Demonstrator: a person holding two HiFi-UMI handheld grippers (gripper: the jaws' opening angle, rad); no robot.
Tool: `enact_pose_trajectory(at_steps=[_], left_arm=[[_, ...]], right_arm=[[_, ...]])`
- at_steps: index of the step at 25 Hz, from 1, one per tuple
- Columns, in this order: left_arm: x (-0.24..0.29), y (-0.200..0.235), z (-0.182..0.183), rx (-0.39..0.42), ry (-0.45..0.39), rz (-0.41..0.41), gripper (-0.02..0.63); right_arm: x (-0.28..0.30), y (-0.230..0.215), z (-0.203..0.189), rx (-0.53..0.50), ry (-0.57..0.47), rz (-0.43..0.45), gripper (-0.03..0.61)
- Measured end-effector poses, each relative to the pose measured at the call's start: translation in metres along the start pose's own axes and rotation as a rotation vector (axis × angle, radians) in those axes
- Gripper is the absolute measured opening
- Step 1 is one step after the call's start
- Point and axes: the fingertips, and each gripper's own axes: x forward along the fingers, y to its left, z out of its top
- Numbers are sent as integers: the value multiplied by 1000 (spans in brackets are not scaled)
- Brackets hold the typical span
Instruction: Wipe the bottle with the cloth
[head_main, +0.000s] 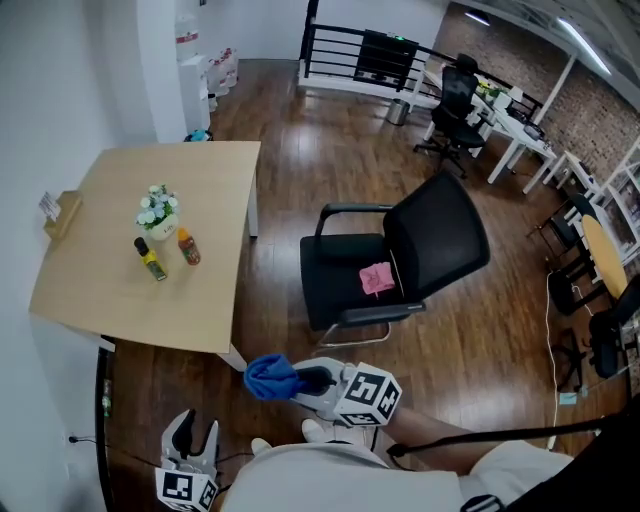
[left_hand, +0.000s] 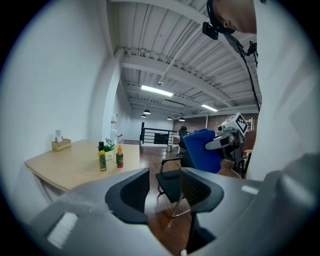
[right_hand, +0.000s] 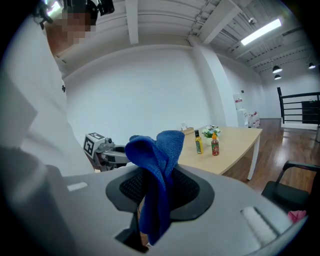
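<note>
Surface (head_main: 120, 290) sits ahead-left, well apart from me. Chair (head_main: 400, 250) is to its right, not in my path. My right gripper (right_hand: 157, 189) is clamped on the blue cloth (right_hand: 159, 155), most of it bunched above the jaws with a tail hanging below. My left gripper (left_hand: 165, 192) is spread, nothing between the jaws. Yellow bottle (head_main: 151, 260) and red bottle (head_main: 188, 247) stand upright on the surface, just beside each other, near a flower pot (head_main: 158, 210). Can't tell which one is meant. Wiping not begun, I judge. To do it well, step in and pinch one bottle low with the left so it won't tip. Then press the bunched cloth against its side and stroke along it, clear of the neighbour.
</note>
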Motion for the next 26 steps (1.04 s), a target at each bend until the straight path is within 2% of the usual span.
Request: enact_pose_trajectory(at_steps=[17,26], left_arm=[[-12,-1,0,-13,-28,28,199],[-33,3,-15,-29,-17,26,199]], right_arm=[[-2,16,-1,-43,14,28,118],[10,36,-4,-47,27,29,118]])
